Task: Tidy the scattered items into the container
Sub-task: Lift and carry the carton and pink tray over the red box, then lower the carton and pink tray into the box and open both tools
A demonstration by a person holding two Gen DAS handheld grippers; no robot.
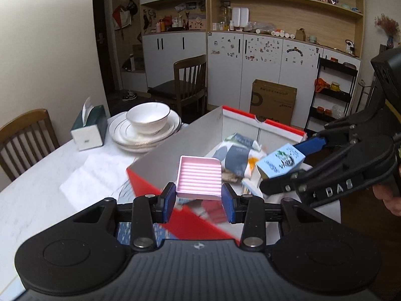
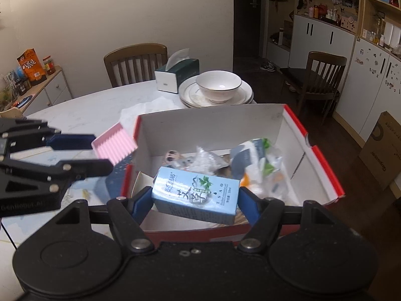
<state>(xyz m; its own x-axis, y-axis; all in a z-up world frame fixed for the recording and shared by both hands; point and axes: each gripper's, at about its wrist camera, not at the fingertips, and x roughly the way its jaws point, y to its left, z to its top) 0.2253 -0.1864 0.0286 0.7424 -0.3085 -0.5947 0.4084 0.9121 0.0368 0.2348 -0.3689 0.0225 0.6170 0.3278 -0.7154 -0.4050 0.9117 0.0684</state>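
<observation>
From where I stood, both tools were loaded. The left gripper (image 1: 198, 198) was clamped on a pink ridged tray (image 1: 199, 178), its blue pads pinching the two near edges, and it hung at the box's near-left corner, at about seven o'clock of the opening. The tray looked like thin rigid plastic: light, stiff, a bit slick, so taking it by opposite rims seemed right; a hold on one corner would likely let it swivel.

The right gripper (image 2: 195, 200) was closed on a pale blue carton (image 2: 196, 194), gripped across its short ends and tilted a little, over the near edge of the red-and-white box (image 2: 325, 165), at roughly six o'clock. The carton seemed light cardboard that could dent under a hard squeeze, so the end-to-end hold looked sensible.

Inside the box lay crinkly packets (image 2: 253, 160), soft and loose, toward one o'clock, so either item would probably land on something yielding. Beyond, at twelve o'clock, a bowl (image 2: 218, 85) sat on stacked plates (image 2: 245, 95) beside a tissue box (image 2: 176, 75) on the table (image 2: 82, 110).
</observation>
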